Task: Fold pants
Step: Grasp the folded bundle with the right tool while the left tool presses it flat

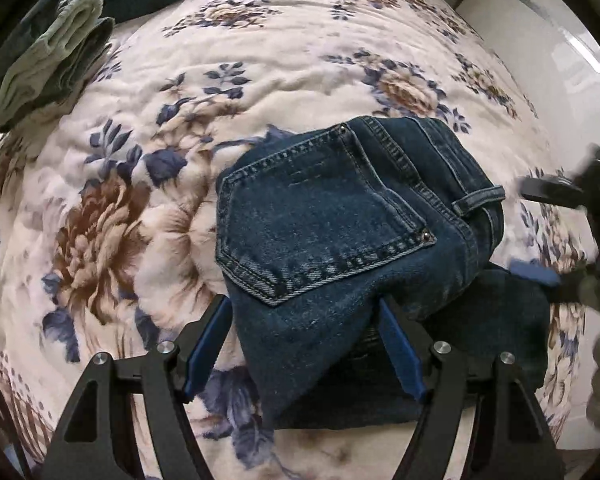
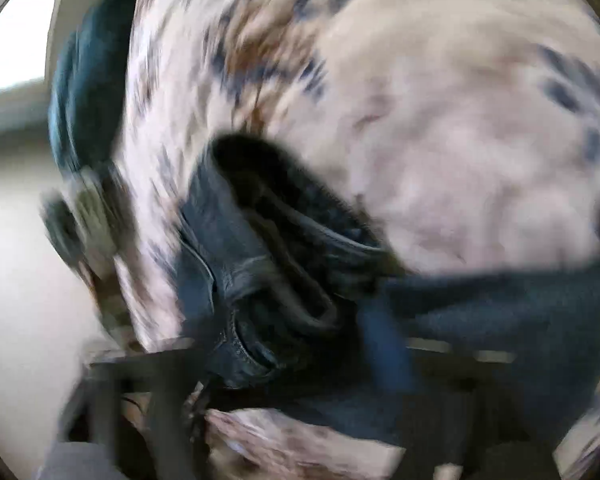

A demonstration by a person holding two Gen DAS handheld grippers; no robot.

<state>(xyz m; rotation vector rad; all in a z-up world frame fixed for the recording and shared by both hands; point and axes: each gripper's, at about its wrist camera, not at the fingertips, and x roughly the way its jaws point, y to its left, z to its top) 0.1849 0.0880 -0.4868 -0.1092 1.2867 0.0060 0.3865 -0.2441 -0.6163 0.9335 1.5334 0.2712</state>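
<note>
Jeans (image 1: 340,240) lie in a compact bundle on the bed (image 1: 300,60), on a floral quilt, back pocket (image 1: 320,216) up, waistband and belt loop (image 1: 478,200) toward the right side of the left wrist view.

Left gripper (image 1: 306,344) points steeply down over the near edge of the bundle. Its fingers (image 1: 208,344) stand apart with a fold of denim between them; pads do not clearly press on it, so it reads as straddling, not pinching.

Right gripper (image 1: 548,232) sits at the waistband side, blurred in both views. Its fingers look spread wide and hold nothing I can make out; denim lies just in front of them.

Handling, as a judgement: heavy, stiff denim, thick at seams and waistband. It should hold a crease but resists bending where layers stack. Not slippery, not fragile. Best hold: waistband or a stitched seam, several layers at once.

No brand, label or writing legible; rivets only.

Folded green cloth (image 1: 56,64) sits well apart at the far left.
</note>
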